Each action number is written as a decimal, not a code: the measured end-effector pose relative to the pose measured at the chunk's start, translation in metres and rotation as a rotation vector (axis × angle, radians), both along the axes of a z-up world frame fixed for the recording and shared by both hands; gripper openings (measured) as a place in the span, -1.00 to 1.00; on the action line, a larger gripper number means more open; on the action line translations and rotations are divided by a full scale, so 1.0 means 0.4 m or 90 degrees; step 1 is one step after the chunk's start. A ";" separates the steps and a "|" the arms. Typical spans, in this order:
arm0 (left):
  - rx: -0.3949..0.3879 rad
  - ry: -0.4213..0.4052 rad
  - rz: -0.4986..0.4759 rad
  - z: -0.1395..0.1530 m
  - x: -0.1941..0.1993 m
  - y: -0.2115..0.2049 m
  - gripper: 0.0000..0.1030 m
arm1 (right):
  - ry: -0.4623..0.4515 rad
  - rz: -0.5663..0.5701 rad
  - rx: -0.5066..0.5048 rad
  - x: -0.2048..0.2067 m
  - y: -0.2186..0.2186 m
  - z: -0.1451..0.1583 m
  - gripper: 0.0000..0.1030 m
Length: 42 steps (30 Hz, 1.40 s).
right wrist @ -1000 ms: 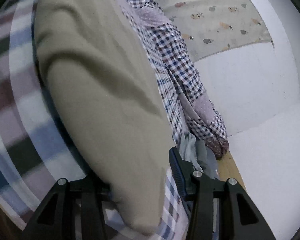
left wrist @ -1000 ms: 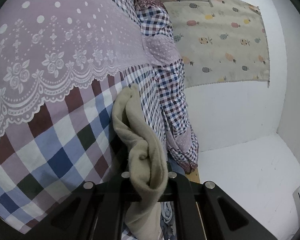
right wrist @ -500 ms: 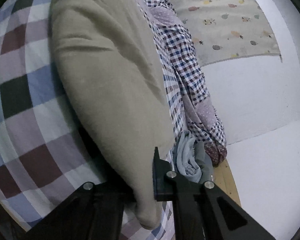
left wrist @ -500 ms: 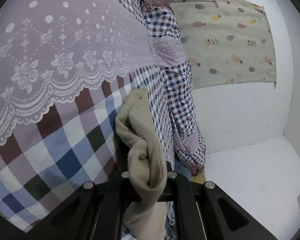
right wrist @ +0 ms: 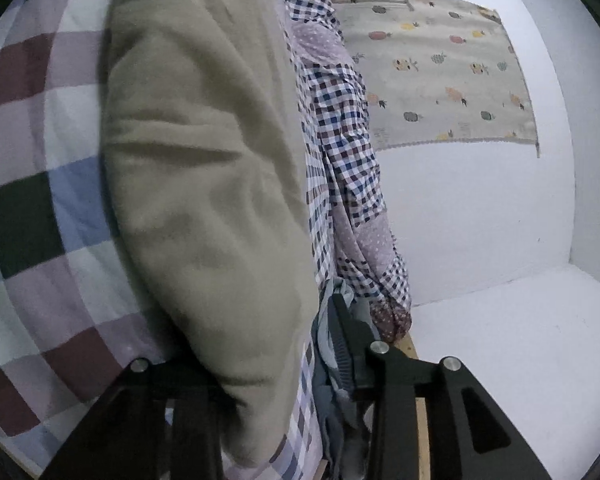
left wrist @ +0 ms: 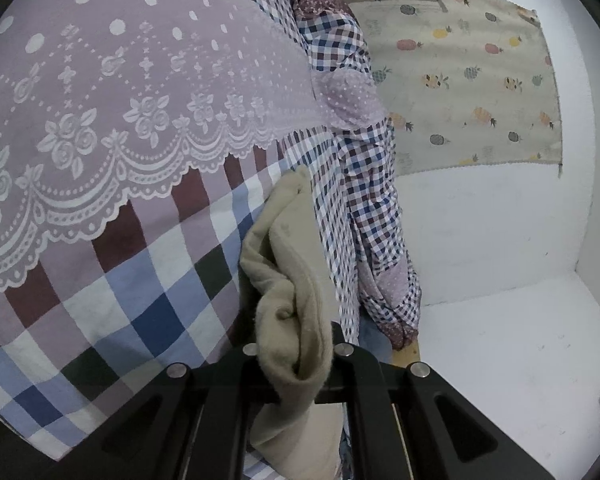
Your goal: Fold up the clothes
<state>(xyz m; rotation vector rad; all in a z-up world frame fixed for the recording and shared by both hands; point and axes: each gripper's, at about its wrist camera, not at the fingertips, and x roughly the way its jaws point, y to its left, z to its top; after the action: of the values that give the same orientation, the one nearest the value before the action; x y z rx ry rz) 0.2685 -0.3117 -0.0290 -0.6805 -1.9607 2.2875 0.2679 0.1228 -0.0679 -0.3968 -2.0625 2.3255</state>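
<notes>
Both my grippers clamp a beige garment over the checked bedspread.

My left gripper [left wrist: 294, 354] pinches a bunched fold of the beige garment [left wrist: 290, 280]; my right gripper [right wrist: 260, 360] grasps its broad side. No writing reads anywhere. Only the left view shows the lace cover [left wrist: 120, 92]; both show the pineapple-print cloth [right wrist: 440, 72] on the white wall.

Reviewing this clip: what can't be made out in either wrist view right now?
- Left wrist view: the left gripper fingertips, wrapped by the bunched beige garment.
- Right wrist view: the right gripper left finger, behind the garment.
- Both views: the garment's lower end, cut off by the frame edge; its type is unclear.
</notes>
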 end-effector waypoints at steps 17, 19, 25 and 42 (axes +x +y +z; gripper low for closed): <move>-0.017 0.052 -0.011 0.098 0.050 0.015 -0.92 | -0.085 0.013 -0.137 0.034 0.019 0.207 -0.92; -0.030 0.068 -0.011 0.138 0.072 0.013 -0.92 | -0.071 0.019 -0.162 0.042 0.015 0.267 -0.93; -0.036 0.147 0.002 0.309 0.184 0.010 -0.92 | -0.029 0.018 -0.257 0.086 0.037 0.455 -0.93; -0.122 0.180 -0.020 0.596 0.136 0.037 -0.92 | 0.012 0.007 -0.401 0.145 0.081 0.807 -0.92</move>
<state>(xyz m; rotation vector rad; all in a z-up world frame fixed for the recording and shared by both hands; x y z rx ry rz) 0.3228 -0.2971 0.2092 -0.3698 -1.6128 2.4170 0.3257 0.1552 0.2548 -0.3571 -1.2729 2.9229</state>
